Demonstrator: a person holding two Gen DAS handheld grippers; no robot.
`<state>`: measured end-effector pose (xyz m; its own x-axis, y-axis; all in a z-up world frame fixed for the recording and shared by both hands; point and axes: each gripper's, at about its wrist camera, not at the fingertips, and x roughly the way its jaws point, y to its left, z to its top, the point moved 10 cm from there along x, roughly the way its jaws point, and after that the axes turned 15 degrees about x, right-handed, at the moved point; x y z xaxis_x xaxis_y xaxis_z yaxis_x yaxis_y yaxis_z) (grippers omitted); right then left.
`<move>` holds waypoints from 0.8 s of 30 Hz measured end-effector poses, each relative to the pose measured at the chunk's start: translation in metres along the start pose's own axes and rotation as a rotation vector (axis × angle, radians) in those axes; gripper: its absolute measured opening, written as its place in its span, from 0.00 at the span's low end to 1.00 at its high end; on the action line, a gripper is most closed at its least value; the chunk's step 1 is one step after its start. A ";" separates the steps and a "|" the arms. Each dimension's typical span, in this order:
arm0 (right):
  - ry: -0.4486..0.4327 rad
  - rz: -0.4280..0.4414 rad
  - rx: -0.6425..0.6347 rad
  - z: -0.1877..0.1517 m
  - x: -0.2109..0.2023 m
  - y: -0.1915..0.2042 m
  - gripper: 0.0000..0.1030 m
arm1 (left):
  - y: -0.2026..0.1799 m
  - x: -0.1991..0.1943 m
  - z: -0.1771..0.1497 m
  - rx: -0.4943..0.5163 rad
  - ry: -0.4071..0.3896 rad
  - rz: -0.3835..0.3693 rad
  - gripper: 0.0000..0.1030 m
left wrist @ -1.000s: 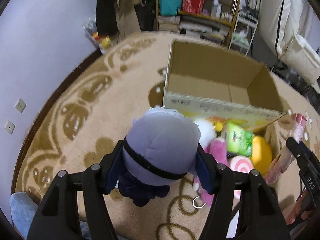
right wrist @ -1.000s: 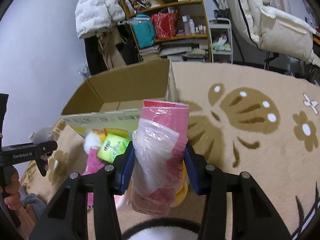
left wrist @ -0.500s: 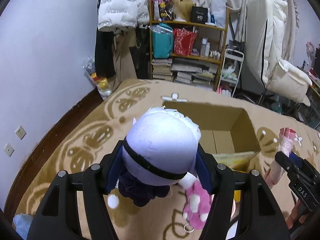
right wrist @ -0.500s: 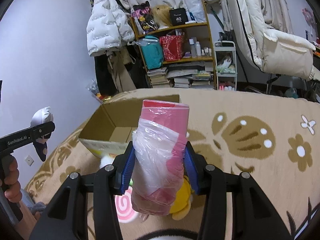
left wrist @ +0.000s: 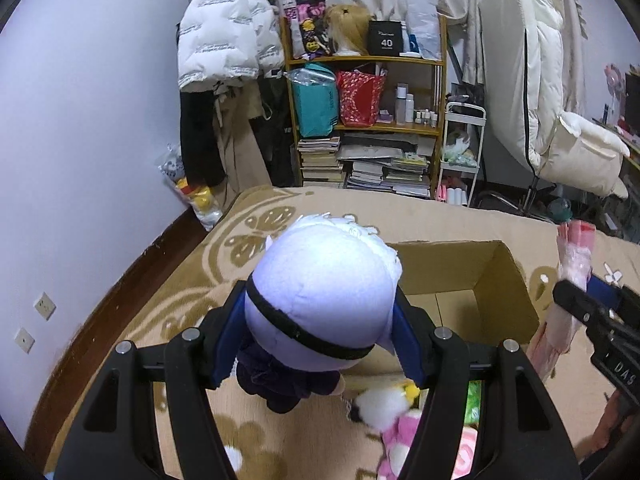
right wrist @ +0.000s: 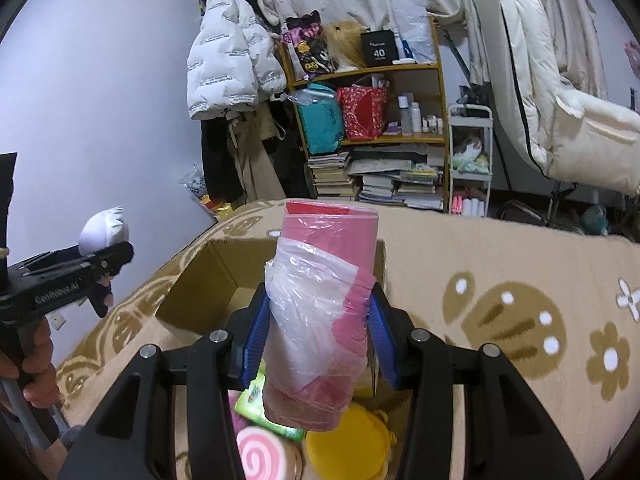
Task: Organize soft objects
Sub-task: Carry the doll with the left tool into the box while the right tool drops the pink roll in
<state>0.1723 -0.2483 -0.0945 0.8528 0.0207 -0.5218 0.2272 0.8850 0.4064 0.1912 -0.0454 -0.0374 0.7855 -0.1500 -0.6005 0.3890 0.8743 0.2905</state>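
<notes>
My left gripper (left wrist: 320, 332) is shut on a plush doll (left wrist: 320, 300) with a pale lilac head, a black band and a dark blue body, held above the carpet in front of the open cardboard box (left wrist: 500, 280). My right gripper (right wrist: 318, 328) is shut on a pink roll wrapped in clear plastic (right wrist: 320, 312), raised over the same cardboard box (right wrist: 208, 280). Below lie a pink swirl cushion (right wrist: 264, 456), a yellow plush (right wrist: 352, 444), a green packet (right wrist: 256, 400) and a white and pink plush (left wrist: 388, 412). In each view the other gripper shows at the edge.
A beige patterned carpet (right wrist: 520, 280) covers the floor. Behind the box stand a wooden shelf with bags and stacked books (left wrist: 368, 120), hanging coats (left wrist: 224, 40), a white trolley (left wrist: 460, 152) and a white chair (left wrist: 560, 128). A purple wall runs along the left.
Both grippers rose and tipped upward with their loads still gripped. The box and the toys on the carpet have slid lower in both views, and more of the shelf and the wall shows.
</notes>
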 end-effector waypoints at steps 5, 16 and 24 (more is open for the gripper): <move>0.005 0.009 -0.016 0.013 0.017 0.006 0.48 | -0.006 0.020 0.006 0.017 0.011 -0.012 0.63; 0.054 0.021 -0.010 0.020 0.052 0.007 0.48 | -0.014 0.055 0.004 0.015 0.055 -0.040 0.63; 0.076 0.014 -0.002 0.017 0.070 0.003 0.48 | -0.023 0.070 -0.004 0.030 0.090 -0.074 0.65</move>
<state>0.2406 -0.2521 -0.1173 0.8176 0.0683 -0.5717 0.2146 0.8852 0.4127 0.2353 -0.0746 -0.0892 0.7082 -0.1700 -0.6853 0.4592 0.8482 0.2640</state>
